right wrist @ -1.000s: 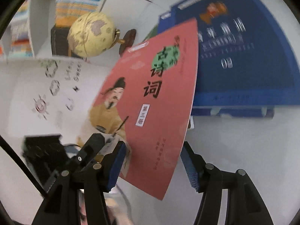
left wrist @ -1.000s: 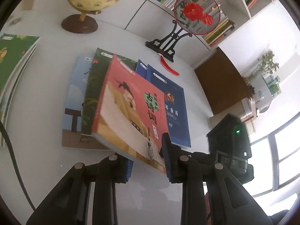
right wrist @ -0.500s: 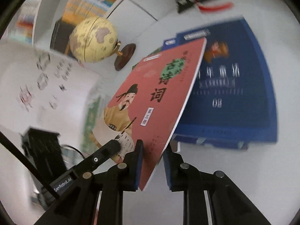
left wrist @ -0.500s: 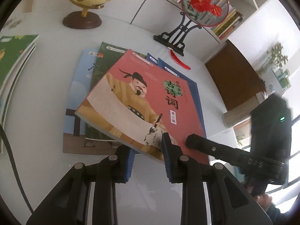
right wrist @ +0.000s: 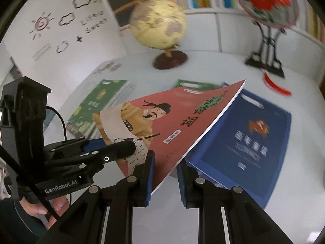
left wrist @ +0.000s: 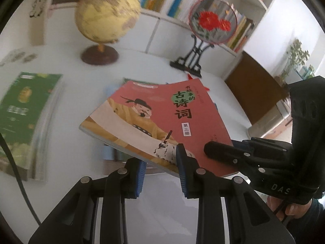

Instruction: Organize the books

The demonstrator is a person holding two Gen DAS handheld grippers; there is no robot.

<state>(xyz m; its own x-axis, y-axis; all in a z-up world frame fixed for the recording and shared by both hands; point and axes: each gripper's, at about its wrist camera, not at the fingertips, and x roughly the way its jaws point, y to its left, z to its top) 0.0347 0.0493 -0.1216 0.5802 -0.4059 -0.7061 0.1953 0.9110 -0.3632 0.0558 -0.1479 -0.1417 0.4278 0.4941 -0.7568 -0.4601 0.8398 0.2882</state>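
A red picture book (left wrist: 158, 122) hangs tilted above the white table (left wrist: 142, 69), and both grippers hold it. My left gripper (left wrist: 160, 170) is shut on its near edge, one pad above the cover and one below. My right gripper (right wrist: 165, 179) is shut on the near right corner of the red book (right wrist: 162, 126). In the left wrist view the right gripper (left wrist: 211, 150) clamps that corner from the right. In the right wrist view the left gripper (right wrist: 121, 145) reaches in from the left. A blue book (right wrist: 243, 138) and a green book (right wrist: 195, 84) lie flat underneath.
A stack of green books (left wrist: 22, 118) lies at the left of the table. At the back stand a yellow globe (left wrist: 107, 18) and a round flower fan on a black stand (left wrist: 211, 22), with a red tassel (right wrist: 276, 85) by its base. Bookshelves run behind.
The right gripper has shut on the red book's corner and rolled. Both grippers have lifted the book off the pile, and it now lies flatter between them.
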